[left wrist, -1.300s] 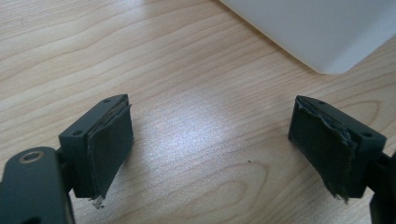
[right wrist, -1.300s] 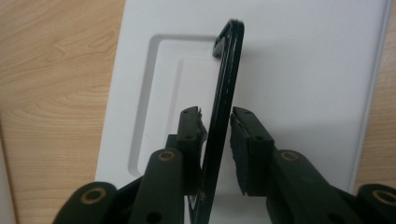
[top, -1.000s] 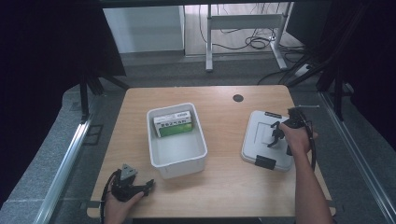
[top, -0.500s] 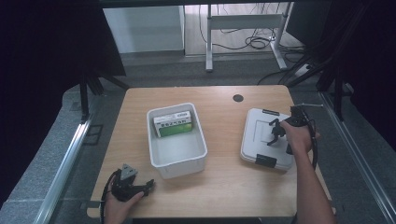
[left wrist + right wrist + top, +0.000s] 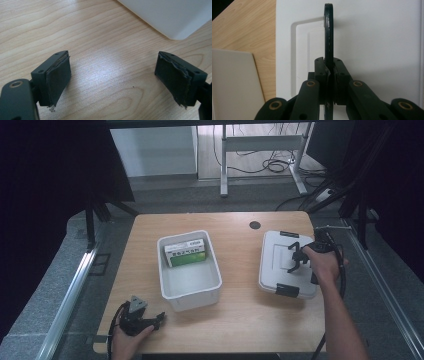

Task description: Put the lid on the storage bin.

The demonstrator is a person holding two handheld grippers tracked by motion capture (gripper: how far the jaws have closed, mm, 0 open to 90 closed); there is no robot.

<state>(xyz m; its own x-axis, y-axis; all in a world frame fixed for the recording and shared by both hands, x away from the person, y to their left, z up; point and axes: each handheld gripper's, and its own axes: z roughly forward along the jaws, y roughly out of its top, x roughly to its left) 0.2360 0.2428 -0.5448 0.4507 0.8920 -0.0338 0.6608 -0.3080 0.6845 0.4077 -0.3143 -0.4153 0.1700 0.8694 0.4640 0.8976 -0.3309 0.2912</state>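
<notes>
Green box in white bin, right gripper clamped on lid handle, left gripper apart

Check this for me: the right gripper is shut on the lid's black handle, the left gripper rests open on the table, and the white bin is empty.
Wrong on the bin: the high view shows a green box lying in it. The rest holds: the right gripper is shut on the lid's black handle, and the left gripper rests open on the table.

white lid | black handle upright | flat, right of tub
</notes>
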